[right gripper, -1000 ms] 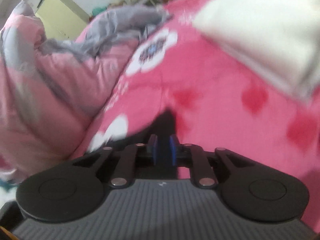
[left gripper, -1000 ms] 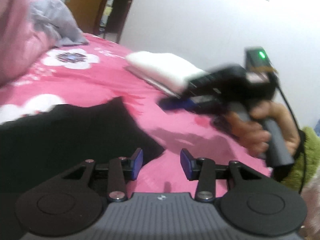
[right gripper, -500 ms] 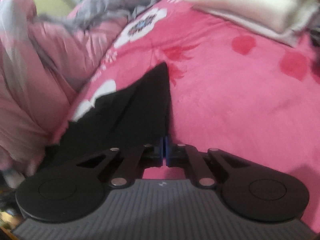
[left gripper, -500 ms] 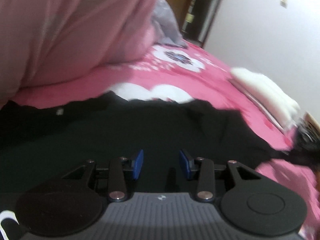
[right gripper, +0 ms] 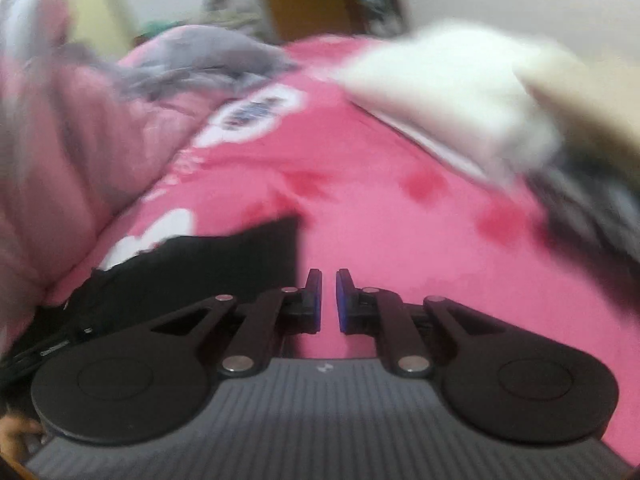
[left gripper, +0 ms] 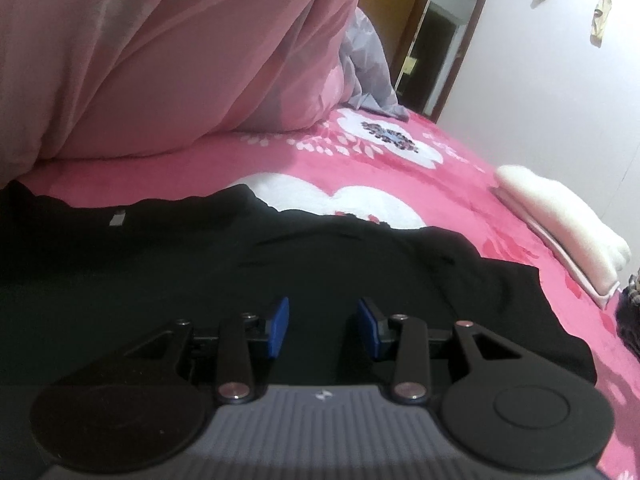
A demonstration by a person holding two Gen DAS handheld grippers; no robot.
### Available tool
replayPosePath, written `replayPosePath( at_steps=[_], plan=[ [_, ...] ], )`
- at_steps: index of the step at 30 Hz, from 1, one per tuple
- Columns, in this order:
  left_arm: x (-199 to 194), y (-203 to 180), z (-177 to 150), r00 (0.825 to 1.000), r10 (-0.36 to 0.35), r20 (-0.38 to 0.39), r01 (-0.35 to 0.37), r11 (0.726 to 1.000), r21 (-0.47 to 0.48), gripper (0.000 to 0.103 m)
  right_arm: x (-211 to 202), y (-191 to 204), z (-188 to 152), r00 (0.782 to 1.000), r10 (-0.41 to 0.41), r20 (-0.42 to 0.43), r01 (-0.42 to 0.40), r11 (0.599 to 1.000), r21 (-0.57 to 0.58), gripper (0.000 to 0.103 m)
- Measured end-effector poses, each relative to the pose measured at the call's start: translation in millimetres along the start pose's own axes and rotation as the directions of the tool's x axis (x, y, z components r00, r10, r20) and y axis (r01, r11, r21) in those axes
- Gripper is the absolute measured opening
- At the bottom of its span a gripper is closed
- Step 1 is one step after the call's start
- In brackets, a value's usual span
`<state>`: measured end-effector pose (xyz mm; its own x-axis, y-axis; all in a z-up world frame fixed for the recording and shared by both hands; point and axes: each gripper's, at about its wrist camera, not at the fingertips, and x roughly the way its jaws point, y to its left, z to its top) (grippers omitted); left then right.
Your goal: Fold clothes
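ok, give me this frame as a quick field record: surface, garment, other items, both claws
surface: pink floral bedspread
garment: black shirt, spread flat on the bedspread
other items: folded white cloth at the bed's far edge; pink quilt heaped behind
left claw: open, over the shirt, nothing held
right claw: slightly open, empty, beside the shirt's edge; view blurred

Right gripper (right gripper: 328,300) released the black garment (right gripper: 208,264): jaws pinched on its corner 0.5 s ago, now slightly parted over bare pink bedspread (right gripper: 400,248), garment edge just left of the fingers. Garment corner (left gripper: 500,280) laid flat, no longer stretched rightward. Left gripper (left gripper: 323,326) view nearly unchanged since 0.5 s ago.
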<state>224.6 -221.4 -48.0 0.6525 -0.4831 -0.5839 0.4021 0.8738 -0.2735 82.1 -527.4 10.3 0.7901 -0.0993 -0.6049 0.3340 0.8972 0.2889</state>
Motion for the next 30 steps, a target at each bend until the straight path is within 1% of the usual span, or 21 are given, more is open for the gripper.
replayPosePath(
  at_steps=[1, 2, 4, 8, 11, 13, 15, 16, 17, 18, 19, 20, 21, 26, 29, 30],
  plan=[
    [-0.6, 0.5, -0.2, 1.000, -0.002, 0.004, 0.002, 1.000, -0.003, 0.039, 3.2, 10.9, 7.4, 1.000, 0.022, 0.007, -0.022, 0.998, -0.060, 0.010],
    [-1.3, 1.7, -0.4, 1.000, -0.003, 0.008, 0.003, 1.000, -0.009, 0.039, 12.3, 24.1, 12.9, 0.998, 0.061, -0.003, -0.061, 0.991, -0.123, 0.012],
    [-3.3, 5.6, -0.4, 1.000, -0.007, 0.016, 0.007, 1.000, -0.029, 0.039, 39.4, 52.4, 23.6, 0.989, 0.141, -0.042, -0.147, 0.959, -0.243, 0.020],
    [-3.6, 15.7, -0.4, 0.999, -0.030, 0.025, 0.032, 0.997, -0.073, 0.039, 103.4, 95.0, 37.6, 0.978, 0.180, -0.102, -0.206, 0.885, -0.418, 0.022],
    [-3.0, 20.0, -0.5, 0.999, -0.042, 0.031, 0.045, 0.995, -0.093, 0.039, 142.0, 101.0, 44.7, 0.976, 0.161, -0.148, -0.212, 0.862, -0.460, 0.022],
    [-3.5, 21.9, 0.0, 0.998, -0.038, 0.041, 0.042, 0.994, -0.103, 0.038, 154.6, 99.0, 44.1, 0.963, 0.178, -0.204, -0.255, 0.850, -0.461, 0.022],
    [-4.4, 25.7, 1.7, 0.998, -0.017, 0.059, 0.024, 0.992, -0.122, 0.038, 163.9, 97.8, 41.7, 0.947, 0.191, -0.257, -0.294, 0.834, -0.467, 0.022],
    [-4.6, 28.3, 2.7, 0.998, -0.007, 0.069, 0.016, 0.991, -0.134, 0.038, 166.5, 99.2, 38.0, 0.942, 0.184, -0.281, -0.303, 0.827, -0.473, 0.022],
    [-4.0, 31.3, 3.8, 0.997, -0.001, 0.074, 0.011, 0.989, -0.146, 0.038, 169.5, 101.5, 33.6, 0.940, 0.174, -0.294, -0.304, 0.821, -0.483, 0.022],
    [-2.9, 34.5, 4.8, 0.997, 0.002, 0.073, 0.010, 0.987, -0.159, 0.038, 168.9, 102.8, 29.9, 0.943, 0.167, -0.287, -0.297, 0.814, -0.500, 0.019],
    [-2.1, 37.0, 5.2, 0.997, 0.002, 0.071, 0.010, 0.985, -0.172, 0.038, 166.5, 105.7, 26.6, 0.948, 0.160, -0.275, -0.287, 0.805, -0.519, 0.004],
    [-1.6, 38.5, 5.3, 0.998, 0.001, 0.070, 0.011, 0.984, -0.179, 0.038, 163.5, 108.4, 23.9, 0.952, 0.156, -0.262, -0.278, 0.798, -0.535, 0.000],
    [-1.8, 38.9, 5.3, 0.997, 0.004, 0.072, 0.009, 0.984, -0.180, 0.037, 160.7, 110.0, 22.5, 0.957, 0.152, -0.247, -0.266, 0.796, -0.544, 0.000],
    [-2.5, 40.4, 4.7, 0.996, 0.017, 0.084, -0.002, 0.983, -0.183, 0.037, 165.8, 108.1, 17.9, 0.981, 0.085, -0.174, -0.167, 0.823, -0.543, 0.000],
    [-3.9, 43.9, 4.2, 0.996, 0.017, 0.091, 0.001, 0.980, -0.201, 0.037, 155.2, 104.8, 30.7, 0.985, 0.104, -0.138, -0.157, 0.868, -0.471, 0.000],
    [-4.3, 45.0, 4.0, 0.995, 0.019, 0.093, 0.001, 0.978, -0.208, 0.037, 151.6, 103.7, 35.0, 0.986, 0.109, -0.125, -0.154, 0.882, -0.446, 0.003]
  ],
)
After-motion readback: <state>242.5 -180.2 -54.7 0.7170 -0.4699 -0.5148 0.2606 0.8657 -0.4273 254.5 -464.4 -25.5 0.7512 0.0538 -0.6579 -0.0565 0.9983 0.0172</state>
